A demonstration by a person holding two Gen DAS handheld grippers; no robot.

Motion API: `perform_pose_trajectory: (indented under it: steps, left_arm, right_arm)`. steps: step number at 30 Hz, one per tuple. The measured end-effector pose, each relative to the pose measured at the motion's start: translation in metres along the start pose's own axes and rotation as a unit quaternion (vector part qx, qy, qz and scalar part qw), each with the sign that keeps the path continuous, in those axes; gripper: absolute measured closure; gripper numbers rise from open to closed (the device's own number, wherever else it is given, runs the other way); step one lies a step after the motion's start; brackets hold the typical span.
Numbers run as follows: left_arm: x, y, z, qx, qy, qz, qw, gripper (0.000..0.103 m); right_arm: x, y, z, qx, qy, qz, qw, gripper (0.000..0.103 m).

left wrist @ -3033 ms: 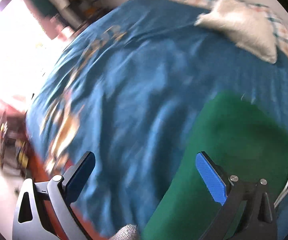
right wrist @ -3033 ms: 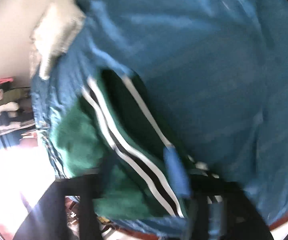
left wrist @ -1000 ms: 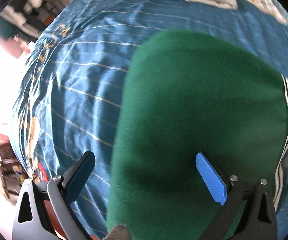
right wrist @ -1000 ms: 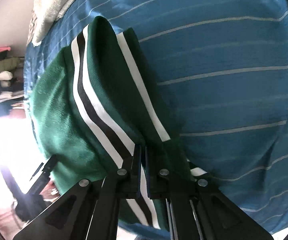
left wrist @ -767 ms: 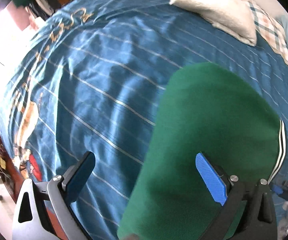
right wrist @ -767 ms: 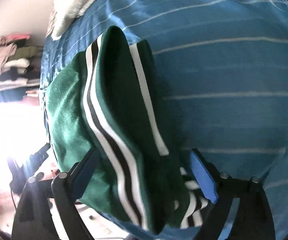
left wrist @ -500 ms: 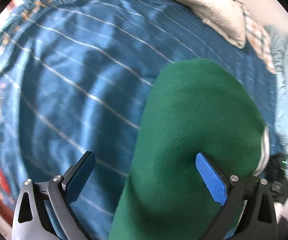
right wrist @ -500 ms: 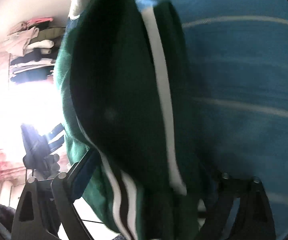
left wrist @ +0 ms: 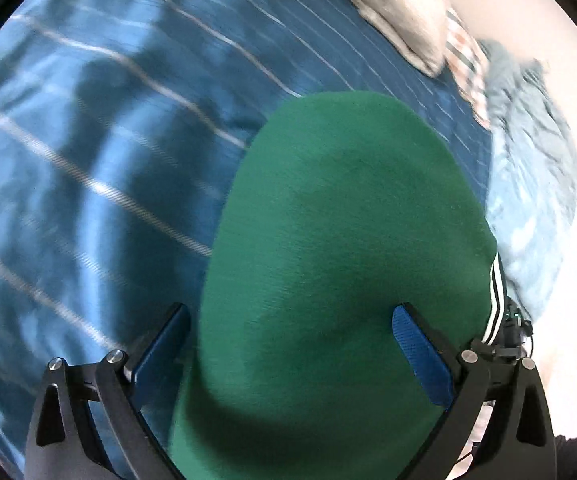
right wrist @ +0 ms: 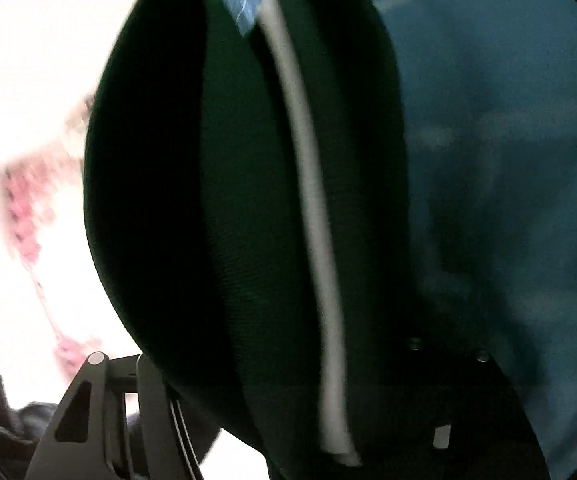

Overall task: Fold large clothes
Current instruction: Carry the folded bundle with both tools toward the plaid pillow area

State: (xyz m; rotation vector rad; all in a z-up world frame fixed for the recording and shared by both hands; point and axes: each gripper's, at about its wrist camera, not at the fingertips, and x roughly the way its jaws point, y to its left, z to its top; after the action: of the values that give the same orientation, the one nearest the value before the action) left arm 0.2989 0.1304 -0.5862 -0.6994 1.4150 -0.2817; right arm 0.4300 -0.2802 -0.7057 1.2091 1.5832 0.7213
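The folded green garment (left wrist: 340, 248) lies on the blue striped bedspread (left wrist: 88, 140). The left gripper (left wrist: 288, 344) stands wide above it; the right gripper (right wrist: 288, 392) is closing around its striped edge, likely regrasping for another fold

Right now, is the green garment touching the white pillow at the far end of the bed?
Apart. The left wrist view shows a strip of blue striped bedspread lying plainly between the green garment and the white pillow.
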Motion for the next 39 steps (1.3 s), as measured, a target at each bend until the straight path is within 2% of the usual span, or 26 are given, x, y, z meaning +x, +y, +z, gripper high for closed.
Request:
perform_pose_trajectory:
  steps: [2,4,5,7,9,11,13,15,18,23,28,32,37,39]
  left_arm:
    - [0.006,-0.004,0.004,0.026,0.021,-0.005,0.9994,0.0]
    - [0.01,-0.007,0.008,0.046,0.038,-0.012,0.9981,0.0]
    - [0.012,-0.009,0.01,0.055,0.041,-0.016,0.9975,0.0]
    - [0.013,-0.011,0.011,0.072,0.042,-0.015,0.9964,0.0]
    - [0.011,-0.015,0.01,0.087,0.036,-0.014,0.9954,0.001]
    - [0.007,-0.022,0.006,0.101,0.025,-0.011,0.9945,0.001]
    - [0.001,-0.032,0.001,0.125,0.013,0.002,0.9921,0.002]
    - [-0.004,-0.044,-0.001,0.145,0.003,0.019,0.9893,0.003]
    - [-0.021,-0.055,0.006,0.128,-0.011,0.013,0.9916,0.004]
    - [-0.056,-0.075,0.029,0.119,-0.039,0.004,0.9922,0.004]
    - [-0.086,-0.111,0.087,0.125,-0.072,-0.002,0.9895,0.004]
    - [-0.101,-0.141,0.169,0.131,-0.107,-0.008,0.9856,0.004]
    - [-0.106,-0.17,0.284,0.15,-0.143,-0.011,0.9783,0.004]
    - [-0.098,-0.182,0.341,0.159,-0.153,-0.004,0.9753,0.004]
  right_arm:
    - [0.0,-0.003,-0.011,0.011,-0.01,-0.038,0.999,0.036]
    - [-0.001,-0.01,-0.015,0.012,-0.038,-0.102,0.994,0.02]
    - [-0.001,-0.013,-0.014,0.012,-0.047,-0.119,0.992,0.018]
    - [0.003,-0.018,-0.009,0.012,-0.055,-0.12,0.991,0.01]
    - [0.009,-0.016,-0.006,0.001,-0.057,-0.125,0.99,0.009]
    - [0.01,-0.01,-0.006,-0.015,-0.067,-0.129,0.989,0.011]
    - [0.007,-0.003,-0.008,-0.018,-0.08,-0.105,0.991,0.032]
    - [0.004,0.008,-0.009,-0.026,-0.084,-0.099,0.991,0.041]
    - [-0.002,0.029,-0.009,-0.031,-0.089,-0.092,0.991,0.047]
    - [-0.009,0.076,0.003,-0.05,-0.093,-0.085,0.991,0.048]
    - [-0.027,0.139,0.051,-0.069,-0.1,-0.074,0.99,0.048]
    - [-0.036,0.187,0.111,-0.077,-0.109,-0.067,0.989,0.049]
    - [-0.045,0.254,0.223,-0.094,-0.124,-0.055,0.986,0.049]
    - [-0.046,0.278,0.275,-0.101,-0.126,-0.056,0.985,0.049]
